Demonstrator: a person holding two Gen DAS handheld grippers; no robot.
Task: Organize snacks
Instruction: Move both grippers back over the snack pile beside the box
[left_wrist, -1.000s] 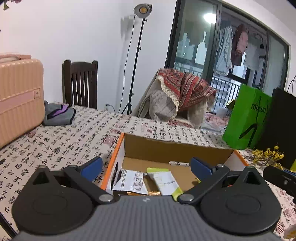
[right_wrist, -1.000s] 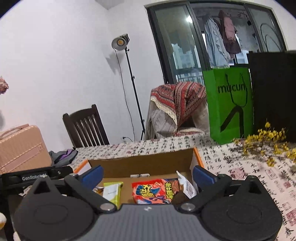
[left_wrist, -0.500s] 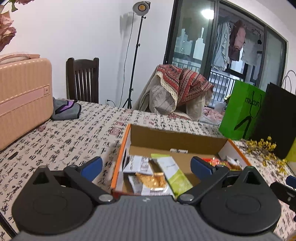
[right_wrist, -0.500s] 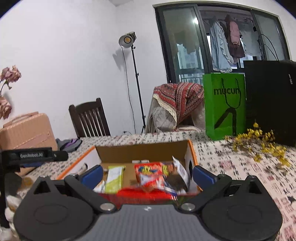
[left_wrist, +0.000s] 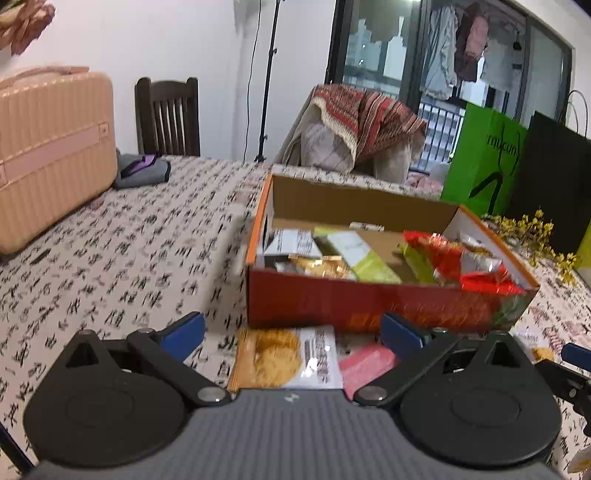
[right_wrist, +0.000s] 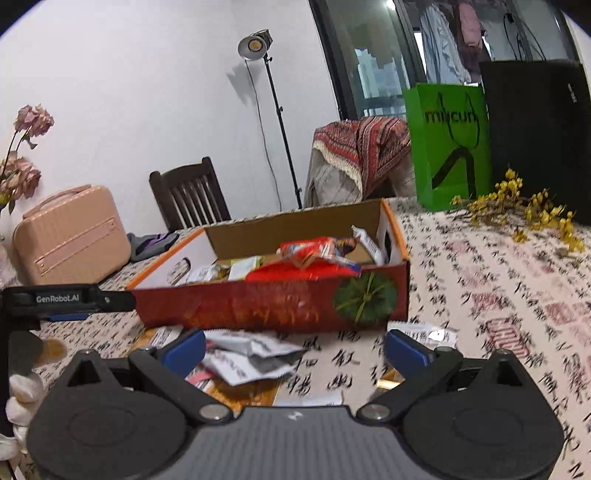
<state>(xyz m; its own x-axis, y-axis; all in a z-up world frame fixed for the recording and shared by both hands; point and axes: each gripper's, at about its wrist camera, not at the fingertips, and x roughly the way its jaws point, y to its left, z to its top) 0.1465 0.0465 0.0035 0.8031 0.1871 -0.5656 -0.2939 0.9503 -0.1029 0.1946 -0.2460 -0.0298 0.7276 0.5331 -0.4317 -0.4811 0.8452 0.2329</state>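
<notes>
- Table (left_wrist: 110, 258), covered in a cloth printed with black characters, carries everything here. Landmark for all placement below: the red cardboard box (left_wrist: 369, 306), open-topped, orange-rimmed.
- Far side of the box, well apart: pink suitcase (left_wrist: 51, 147) off its left end, green paper bag (right_wrist: 447, 144) and yellow flower sprigs (right_wrist: 532, 210) off its right end.
- Inside the box: snack packets already lying flat or leaning. A white-and-green packet (left_wrist: 362, 254) lies toward the left half, a red foil packet (right_wrist: 317, 254) is heaped at the right end, standing above the rim.
- Just in front of the box's near wall, on the cloth: loose snacks not yet packed. A packet with a yellow crisp picture (left_wrist: 284, 354), a pink packet (left_wrist: 369, 363) beside it, crumpled white wrappers (right_wrist: 255, 354), one small white packet (right_wrist: 432, 332) by the box's right corner.
- Left gripper (left_wrist: 291, 332): fingers spread wide, nothing between them, hanging over the yellow-picture packet.
- Right gripper (right_wrist: 295, 347): fingers likewise wide apart and empty, over the white wrappers.
- Judgement: packing is partway; next is likely a pick from the loose pile.
- Risks: packets overlap, so a closing pinch could catch two or drag a neighbour. Flat foil on cloth may slide away or snag the fabric. The right end is overfull; adding there could spill packets over the rim. The grippers are near each other and could clash.
</notes>
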